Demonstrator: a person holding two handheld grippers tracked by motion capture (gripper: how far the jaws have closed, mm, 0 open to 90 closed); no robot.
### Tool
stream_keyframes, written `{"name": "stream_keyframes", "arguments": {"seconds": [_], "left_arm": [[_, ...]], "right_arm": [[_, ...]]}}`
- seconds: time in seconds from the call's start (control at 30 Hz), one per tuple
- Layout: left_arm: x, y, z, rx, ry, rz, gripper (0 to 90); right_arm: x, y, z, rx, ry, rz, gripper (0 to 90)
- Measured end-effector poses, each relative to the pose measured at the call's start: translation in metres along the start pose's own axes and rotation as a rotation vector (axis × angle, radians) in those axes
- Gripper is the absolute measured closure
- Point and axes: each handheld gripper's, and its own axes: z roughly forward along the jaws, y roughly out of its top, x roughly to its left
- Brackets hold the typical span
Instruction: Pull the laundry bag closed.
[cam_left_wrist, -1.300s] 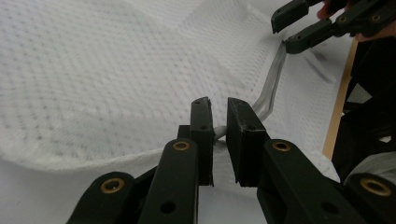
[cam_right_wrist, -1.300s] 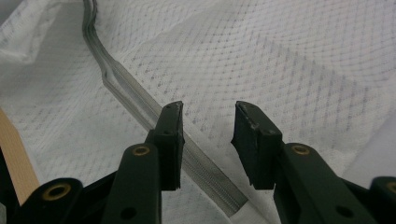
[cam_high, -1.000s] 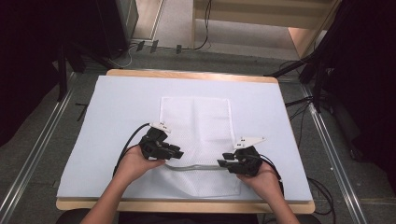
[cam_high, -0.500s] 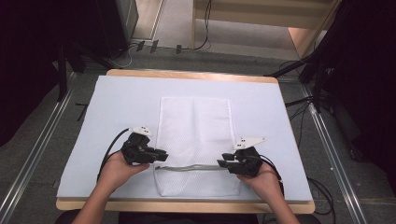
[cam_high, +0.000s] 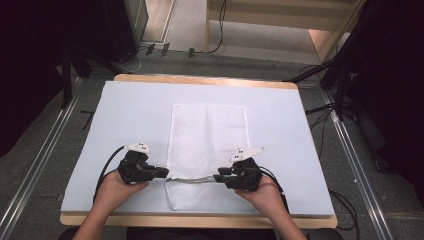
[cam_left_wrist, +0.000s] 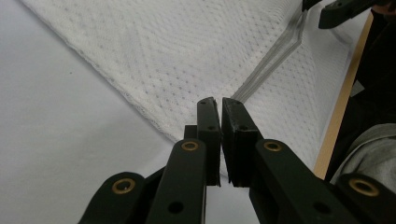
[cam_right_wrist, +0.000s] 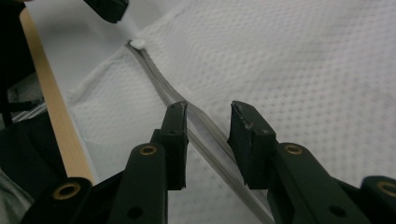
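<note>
Now left gripper (cam_high: 165, 173) moved outward, just closed on mesh bag (cam_high: 207, 135) edge; right gripper (cam_high: 218, 177) half-open, narrowing around zipper (cam_right_wrist: 205, 135)

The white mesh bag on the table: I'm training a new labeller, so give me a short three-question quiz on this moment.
1. True or false: the left gripper has its jaws nearly together at the left edge of the white mesh bag.
2. What does the right gripper straddle? A) a grey zipper strip B) a cable C) a wooden block
3. What runs across the bag between the two grippers?

Key
1. True; the jaws have just been closing at the bag's edge.
2. A; the grey zipper strip lies between its open jaws.
3. The grey zipper strip, near the bag's near end.
</note>
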Motion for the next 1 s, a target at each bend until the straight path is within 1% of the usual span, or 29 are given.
{"name": "stream_keyframes", "arguments": {"seconds": [0.03,0.07,0.1,0.13,0.2,0.23,0.27,0.3,0.33,0.37,0.4,0.47,0.5,0.53,0.57,0.67,0.7,0.73,0.77,0.8,0.83,0.9,0.93,1.0], "left_arm": [[0.001,-0.001,0.0,-0.004,0.001,-0.005,86.4],[0.001,-0.001,0.0,-0.004,0.001,-0.005,86.3],[0.003,-0.002,0.0,-0.005,-0.001,-0.004,85.9],[0.003,-0.002,0.0,-0.006,0.008,-0.004,85.9],[0.006,-0.004,-0.001,-0.008,0.006,-0.008,85.6],[0.007,-0.005,-0.002,-0.012,0.008,-0.011,85.7],[0.007,-0.005,-0.002,-0.012,0.008,-0.011,85.7],[0.008,-0.005,-0.003,-0.03,0.001,-0.021,85.7],[0.008,-0.005,-0.003,-0.03,0.001,-0.021,86.2],[0.009,-0.005,-0.003,-0.044,-0.009,-0.021,86.2],[0.009,-0.005,-0.003,-0.05,-0.014,-0.019,86.3],[0.009,-0.005,-0.003,-0.048,-0.019,-0.016,86.5],[0.009,-0.006,-0.002,-0.042,-0.012,-0.016,85.8],[0.009,-0.006,-0.002,-0.042,-0.012,-0.016,85.4],[0.009,-0.007,-0.002,-0.042,-0.007,-0.017,84.5],[0.011,-0.008,-0.003,-0.052,-0.001,-0.022,84.6],[0.012,-0.009,-0.002,-0.051,0.0,-0.029,85.0],[0.012,-0.009,-0.002,-0.051,0.0,-0.029,85.2],[0.014,-0.009,-0.001,-0.05,-0.009,-0.041,86.9],[0.014,-0.009,-0.001,-0.05,-0.009,-0.041,87.4],[0.013,-0.009,0.001,-0.037,0.002,-0.034,89.5],[0.013,-0.009,0.002,-0.033,-0.004,-0.033,90.0],[0.012,-0.008,0.004,-0.028,-0.004,-0.024,90.0],[0.012,-0.007,0.005,-0.028,-0.002,-0.028,90.0]], "right_arm": [[0.003,0.002,0.003,-0.002,0.007,-0.004,68.4],[0.003,0.002,0.003,-0.002,0.007,-0.004,68.4],[0.009,0.005,0.01,-0.008,0.016,-0.027,68.4],[0.009,0.005,0.01,-0.008,0.016,-0.027,68.4],[0.014,0.01,0.017,0.011,0.02,-0.036,67.7],[0.017,0.013,0.023,0.016,0.03,-0.046,67.3],[0.017,0.013,0.023,0.016,0.03,-0.046,67.3],[0.022,0.017,0.029,0.023,0.033,-0.049,67.2],[0.022,0.017,0.029,0.023,0.033,-0.049,67.2],[0.026,0.02,0.034,0.027,0.042,-0.051,67.2],[0.027,0.022,0.036,0.029,0.042,-0.055,67.0],[0.029,0.023,0.039,0.032,0.046,-0.05,66.0],[0.03,0.026,0.044,0.032,0.061,-0.047,66.1],[0.03,0.026,0.044,0.032,0.061,-0.047,66.1],[0.032,0.027,0.047,0.026,0.066,-0.036,67.4],[0.033,0.029,0.049,0.024,0.068,-0.032,68.3],[0.034,0.031,0.052,0.023,0.076,-0.021,70.3],[0.034,0.031,0.052,0.023,0.076,-0.021,70.3],[0.035,0.032,0.056,0.027,0.076,-0.026,71.3],[0.035,0.032,0.056,0.027,0.076,-0.026,71.3],[0.037,0.033,0.059,0.03,0.073,-0.027,73.3],[0.038,0.034,0.062,0.032,0.076,-0.025,75.0],[0.039,0.034,0.064,0.038,0.081,-0.025,75.3],[0.04,0.034,0.067,0.043,0.081,-0.023,76.5]]}}
